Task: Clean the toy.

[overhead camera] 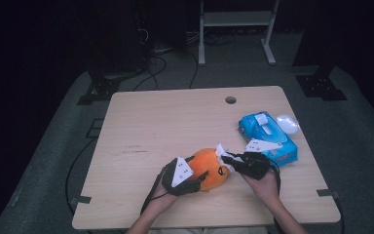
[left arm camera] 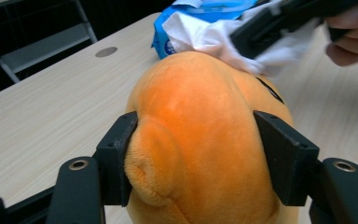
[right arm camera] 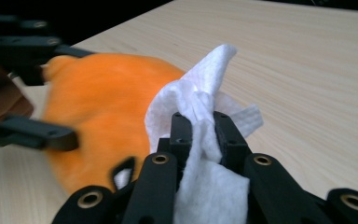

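Soft orange plush toy squashes between my left tongs while my right tongs clamp a limp wipe against it.

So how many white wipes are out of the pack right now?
1: a crumpled white wet wipe pinched in the right gripper, pressed to the orange plush toy. More may sit hidden inside the blue wipe pack.

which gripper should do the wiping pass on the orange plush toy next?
Right. The right gripper already pinches the white wipe against the round orange plush toy; the left gripper straddles the toy, steadying it.
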